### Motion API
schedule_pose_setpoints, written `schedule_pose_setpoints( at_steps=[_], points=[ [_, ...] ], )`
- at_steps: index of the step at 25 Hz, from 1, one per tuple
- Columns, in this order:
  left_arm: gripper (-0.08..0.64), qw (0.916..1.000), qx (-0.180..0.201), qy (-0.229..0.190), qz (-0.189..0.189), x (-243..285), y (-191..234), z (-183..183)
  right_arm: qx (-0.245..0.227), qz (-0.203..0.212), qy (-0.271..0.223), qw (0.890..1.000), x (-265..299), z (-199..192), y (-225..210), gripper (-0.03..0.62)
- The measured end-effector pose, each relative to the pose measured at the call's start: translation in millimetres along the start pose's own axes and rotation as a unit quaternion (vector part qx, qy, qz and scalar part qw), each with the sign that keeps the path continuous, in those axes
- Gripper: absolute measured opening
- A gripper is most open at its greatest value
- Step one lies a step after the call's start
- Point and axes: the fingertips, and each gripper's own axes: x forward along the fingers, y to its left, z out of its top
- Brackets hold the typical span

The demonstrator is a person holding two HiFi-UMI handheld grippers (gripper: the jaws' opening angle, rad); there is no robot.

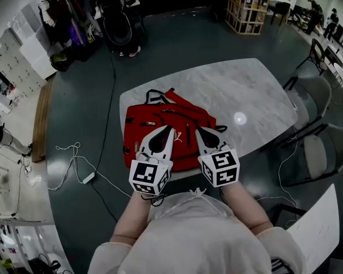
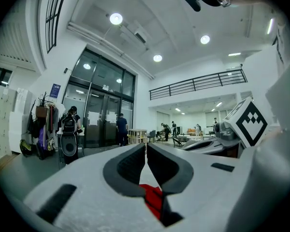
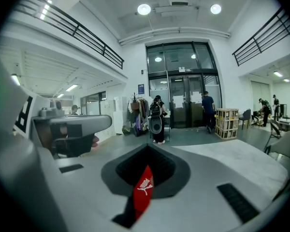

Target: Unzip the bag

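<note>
Red bag point(image 1: 154, 119) is lying flat on the near left part of the pale marble table point(image 1: 251, 90), right by the person's edge. It's got black zip lines and black strap loops at the far end, plus a small white logo. Left hand-held gripper point(image 1: 170, 128) and right hand-held gripper point(image 1: 198, 129) are both clenched over it with nothing gripped. Only red fabric shows through the slit behind their tips.

Bare tabletop point(image 1: 251, 96) right of and beyond red bag point(image 1: 183, 116); chairs point(image 1: 323, 153) crowd its right edge.
</note>
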Motion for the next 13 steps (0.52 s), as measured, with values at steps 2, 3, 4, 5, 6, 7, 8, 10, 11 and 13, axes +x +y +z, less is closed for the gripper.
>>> schedule_pose_setpoints(
  at_steps=[2,3,4,5,6,7,8,10,11,13],
  points=[
    [0.029,1.0000,-0.003,0.003,-0.001,-0.1,-1.6,-2.7,0.003,-0.001,0.002,1.000,-0.4,-1.7,-0.4,0.026],
    [0.029,1.0000,-0.003,0.004,-0.002,-0.1,-3.0,-3.9,0.004,0.000,0.003,1.000,-1.2,-2.4,-0.5,0.026],
    [0.029,1.0000,-0.004,0.005,-0.002,-0.2,-4.4,-5.0,0.006,0.000,0.003,1.000,-2.3,-2.9,-0.1,0.026],
    [0.029,1.0000,-0.004,0.006,-0.002,-0.4,-5.5,-5.8,0.007,0.002,0.003,1.000,-3.3,-3.1,0.7,0.026],
    [0.029,1.0000,-0.003,0.007,-0.002,-0.7,-6.4,-5.9,0.009,0.004,0.002,1.000,-4.0,-2.9,1.8,0.026],
    [0.029,1.0000,-0.003,0.006,-0.002,-0.8,-7.0,-5.3,0.011,0.006,0.001,1.000,-4.5,-2.5,2.7,0.026],
    [0.029,1.0000,-0.003,0.005,-0.003,-0.7,-7.1,-4.2,0.013,0.007,0.000,1.000,-4.4,-2.0,3.3,0.026],
    [0.029,1.0000,-0.004,0.002,-0.003,0.4,-6.6,-2.1,0.013,0.008,0.000,1.000,-3.3,-1.2,3.2,0.026],
    [0.029,1.0000,-0.004,0.001,-0.003,1.1,-6.3,-1.5,0.013,0.008,0.000,1.000,-2.6,-1.1,2.8,0.026],
    [0.029,1.0000,-0.006,0.000,-0.003,2.6,-5.6,-0.8,0.013,0.008,0.001,1.000,-1.1,-1.0,2.0,0.026]
  ],
)
